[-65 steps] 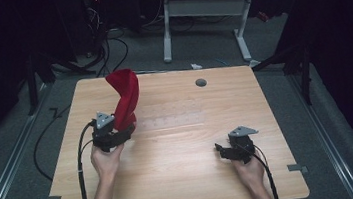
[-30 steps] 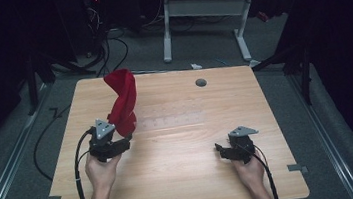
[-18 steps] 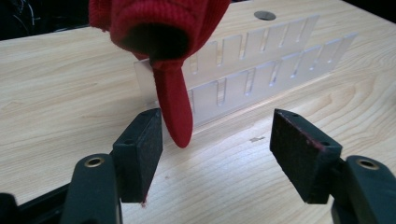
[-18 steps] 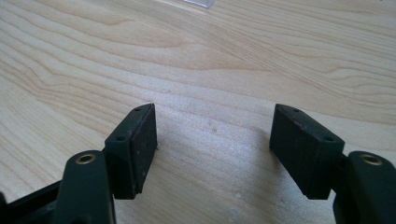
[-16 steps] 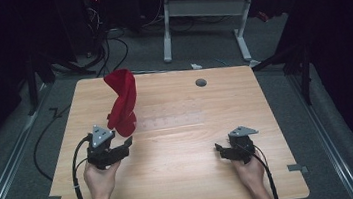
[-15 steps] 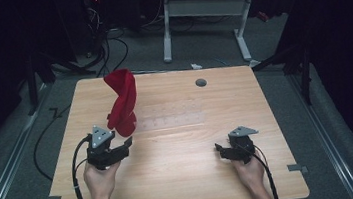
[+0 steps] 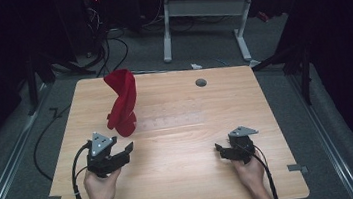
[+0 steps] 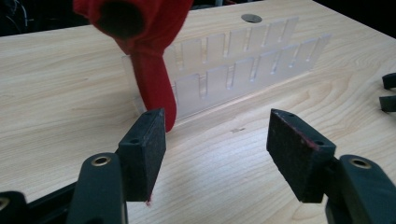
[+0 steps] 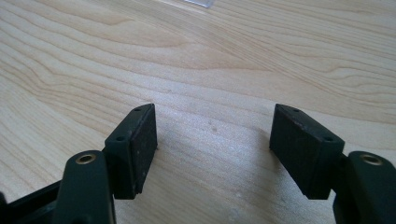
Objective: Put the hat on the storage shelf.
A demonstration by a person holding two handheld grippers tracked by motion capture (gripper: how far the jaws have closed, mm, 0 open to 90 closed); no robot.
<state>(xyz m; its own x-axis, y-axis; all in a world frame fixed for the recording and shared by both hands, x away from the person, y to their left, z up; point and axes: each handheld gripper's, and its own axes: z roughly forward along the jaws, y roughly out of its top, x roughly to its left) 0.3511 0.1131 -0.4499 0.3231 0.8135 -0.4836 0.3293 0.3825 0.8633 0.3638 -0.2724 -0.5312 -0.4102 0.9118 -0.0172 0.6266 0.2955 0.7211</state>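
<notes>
Stretching across the scene is a pale wooden table (image 7: 183, 179), its straight grain smooth and lightly glossy, with a round grey grommet (image 7: 201, 82) near the far edge. Standing on it is a clear plastic slotted rack (image 8: 243, 65), and a soft red cloth (image 7: 121, 103) is draping over the rack's left end, hanging in a twisted fold. Just near of the cloth, the left gripper (image 8: 215, 144) is sitting released, its jaws having just been closing slightly with nothing between them. At the near right, the right gripper (image 9: 212, 140) is resting spread and empty.
</notes>
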